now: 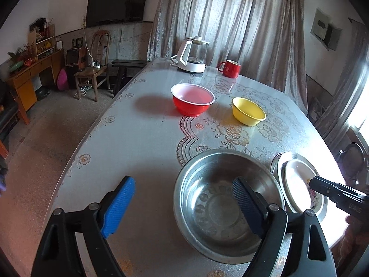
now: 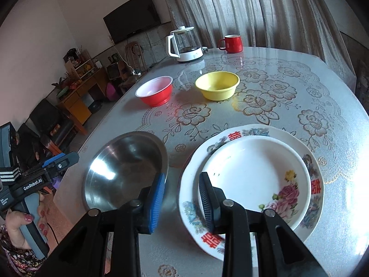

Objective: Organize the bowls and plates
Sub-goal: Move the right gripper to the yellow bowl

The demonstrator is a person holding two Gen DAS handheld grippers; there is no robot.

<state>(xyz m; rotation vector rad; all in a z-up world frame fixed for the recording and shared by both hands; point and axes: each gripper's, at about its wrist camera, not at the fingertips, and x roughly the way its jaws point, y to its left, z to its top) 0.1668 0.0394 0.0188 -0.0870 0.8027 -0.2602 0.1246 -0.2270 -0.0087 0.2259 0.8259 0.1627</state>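
A steel bowl (image 1: 227,204) (image 2: 125,169) sits near the table's front edge. My left gripper (image 1: 182,204) is open and straddles the bowl's left rim, with one pad inside the bowl. Two stacked plates lie to its right: a smaller white plate (image 2: 253,177) on a larger floral plate (image 2: 316,198) (image 1: 299,180). My right gripper (image 2: 182,202) is open, its pads on either side of the plates' left rim. A red bowl (image 1: 192,99) (image 2: 155,91) and a yellow bowl (image 1: 248,110) (image 2: 218,85) stand farther back.
A white kettle (image 1: 192,54) (image 2: 183,43) and a red mug (image 1: 229,68) (image 2: 231,43) stand at the table's far end before a curtain. The table's left edge (image 1: 92,133) drops to the floor, with chairs and a desk beyond.
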